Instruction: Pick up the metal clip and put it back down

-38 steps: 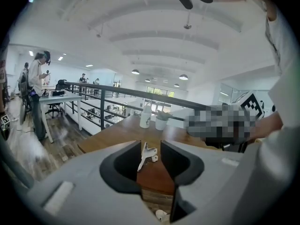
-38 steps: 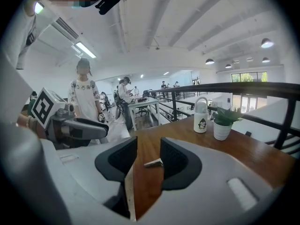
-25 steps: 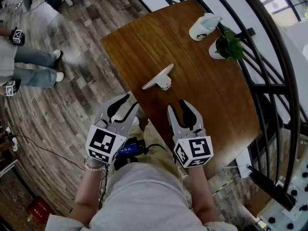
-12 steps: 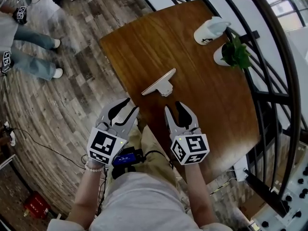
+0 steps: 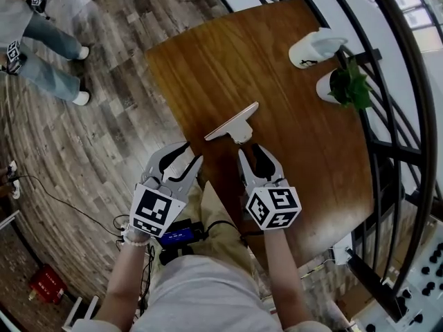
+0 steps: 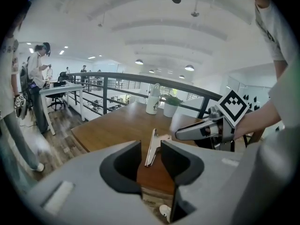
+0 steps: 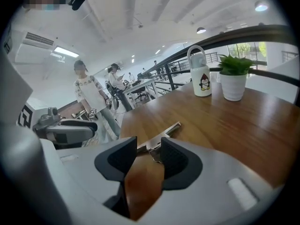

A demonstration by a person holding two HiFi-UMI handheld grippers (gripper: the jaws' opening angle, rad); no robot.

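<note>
Both grippers are open. The right gripper (image 5: 255, 153) has its jaws spread wide with nothing pinched, only bare wood showing between its dark pads (image 7: 174, 159). The metal clip (image 5: 232, 122) lies on the wooden bench (image 5: 277, 81) just beyond that gripper's tips. Its long flat plate runs on a slant, and no pad presses on it. From the right gripper view the clip (image 7: 168, 131) peeks over the jaw tips, close in front. The left gripper (image 5: 181, 157) is parted too and holds nothing. It hangs at the bench's near edge, just beside the right gripper. Through its gap the clip (image 6: 151, 146) shows edge-on, a little ahead on the bench and off toward the right gripper's side. Well beyond the clip, by the railing, stand a white bottle (image 5: 315, 47) and a potted plant (image 5: 346, 85), close together.
</note>
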